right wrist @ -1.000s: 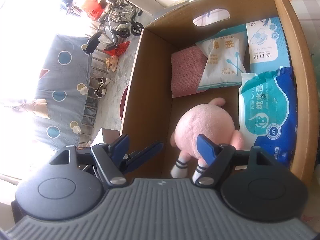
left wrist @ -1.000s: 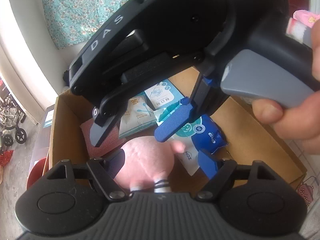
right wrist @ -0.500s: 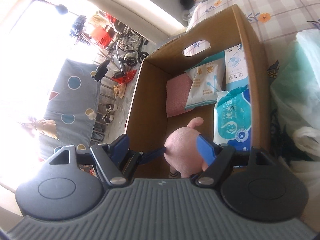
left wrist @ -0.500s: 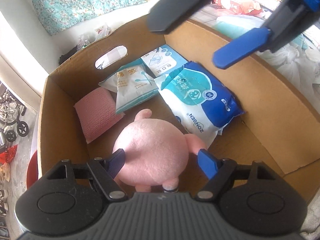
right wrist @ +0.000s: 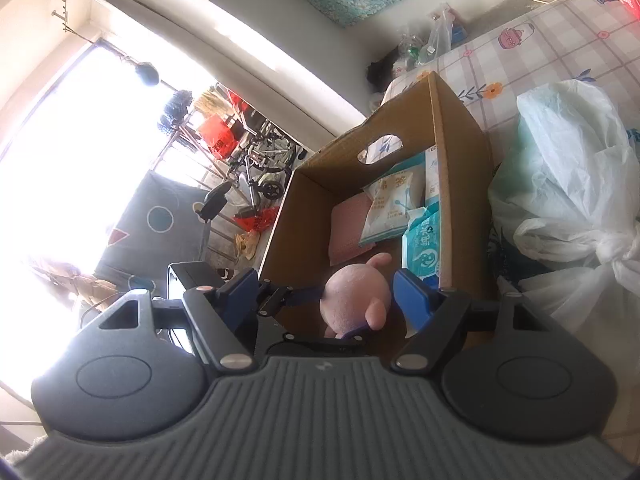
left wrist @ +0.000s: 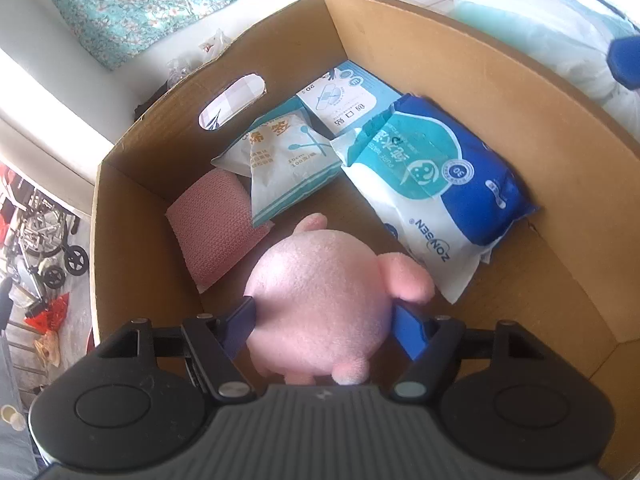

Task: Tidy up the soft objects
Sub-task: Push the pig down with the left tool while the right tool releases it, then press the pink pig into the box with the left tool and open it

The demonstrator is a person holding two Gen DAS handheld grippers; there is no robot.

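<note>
Box (left wrist: 460, 60) nearly packed: wipes (left wrist: 432, 184), packets and cloth lie inside as the left gripper (left wrist: 324, 320) jaws close around the pink plush toy (left wrist: 320, 300); the right gripper (right wrist: 324, 300) jaws are released, with bags (right wrist: 568, 184) waiting beside the box.

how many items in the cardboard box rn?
5. Pink plush at the near end, pink cloth by the left wall, cotton-swab bag mid-back, mask box in the far corner, wet-wipes pack along the right wall. More may hide underneath.
</note>
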